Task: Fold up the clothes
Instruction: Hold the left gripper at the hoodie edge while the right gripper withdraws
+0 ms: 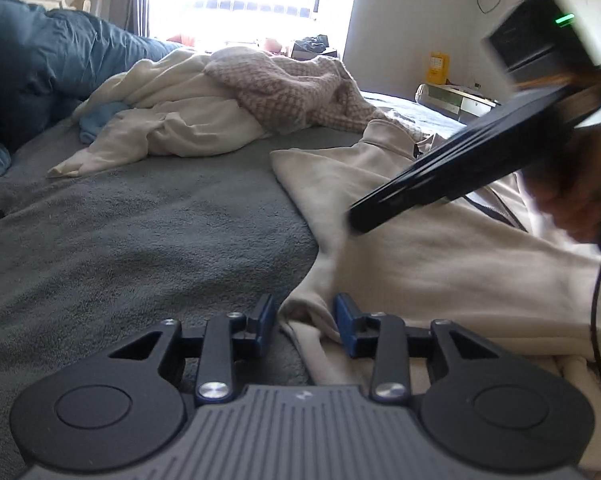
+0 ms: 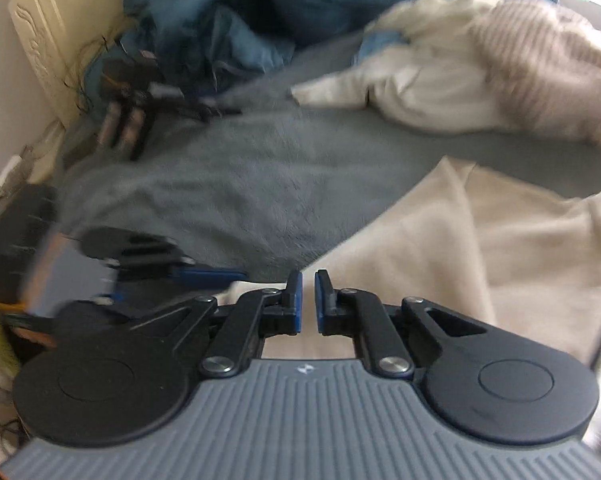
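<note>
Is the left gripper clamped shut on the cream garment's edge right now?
No: the left gripper has a clear gap between its blue pads, with the cream garment edge lying loose between them.

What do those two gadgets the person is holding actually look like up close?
Each one, left gripper and right gripper, has a ribbed grey body bearing a small white logo, two round black discs, black linkage arms with silver screws, and blue-padded jaws. From the left camera, the right one carries a black box with a green light, and a black cable hangs beside it.
</note>
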`<state>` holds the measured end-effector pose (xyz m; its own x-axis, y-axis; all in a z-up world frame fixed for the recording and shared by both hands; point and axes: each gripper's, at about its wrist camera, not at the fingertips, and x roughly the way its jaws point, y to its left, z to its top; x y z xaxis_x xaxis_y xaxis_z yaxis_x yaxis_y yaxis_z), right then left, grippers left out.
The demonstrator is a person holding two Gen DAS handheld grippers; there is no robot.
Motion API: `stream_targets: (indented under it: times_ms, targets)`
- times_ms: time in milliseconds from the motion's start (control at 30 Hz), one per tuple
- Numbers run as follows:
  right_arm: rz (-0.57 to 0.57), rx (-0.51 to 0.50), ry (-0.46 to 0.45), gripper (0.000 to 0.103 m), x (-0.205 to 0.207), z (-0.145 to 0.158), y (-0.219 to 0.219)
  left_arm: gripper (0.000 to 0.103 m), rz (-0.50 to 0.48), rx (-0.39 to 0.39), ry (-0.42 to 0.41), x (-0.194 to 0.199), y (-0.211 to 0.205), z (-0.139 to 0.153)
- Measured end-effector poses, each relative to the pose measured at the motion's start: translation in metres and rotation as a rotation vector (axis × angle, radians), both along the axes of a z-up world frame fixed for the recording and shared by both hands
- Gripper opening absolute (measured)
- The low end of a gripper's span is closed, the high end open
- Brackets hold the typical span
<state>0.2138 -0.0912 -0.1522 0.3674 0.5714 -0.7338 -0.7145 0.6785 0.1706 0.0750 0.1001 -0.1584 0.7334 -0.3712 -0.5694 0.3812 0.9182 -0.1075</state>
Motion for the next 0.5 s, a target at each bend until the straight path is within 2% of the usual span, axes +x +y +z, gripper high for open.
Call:
stream_targets:
  times_ms: [33,100,267,400,433,500]
  targets:
    - [-0.022,-0.026,-0.020,0.003,0.010,-0.009,0.001,0.036,0.000,0.003,-0.004,0.000,0.000,-0.001]
    - [-0.082,0.008,-0.034,0.000,0.032,-0.018,-0.009,0.036,0.001,0.001,-0.008,-0.001,0.000,-0.003]
    - [-0.295,0.090,-0.058,0.004,0.049,0.002,-0.048,0.036,0.000,-0.021,-0.009,-0.002,0.004,-0.004]
    - [-0.111,0.161,0.018,0.004,0.032,0.007,-0.037,0.036,0.000,-0.037,-0.010,-0.001,0.007,-0.006]
    - [-0.093,0.143,0.031,0.004,0.036,0.004,-0.030,0.036,0.000,-0.038,-0.011,-0.001,0.007,-0.006]
    - [-0.145,0.111,0.039,0.000,0.057,-0.009,-0.023,0.036,0.001,-0.038,-0.012,-0.001,0.007,-0.006]
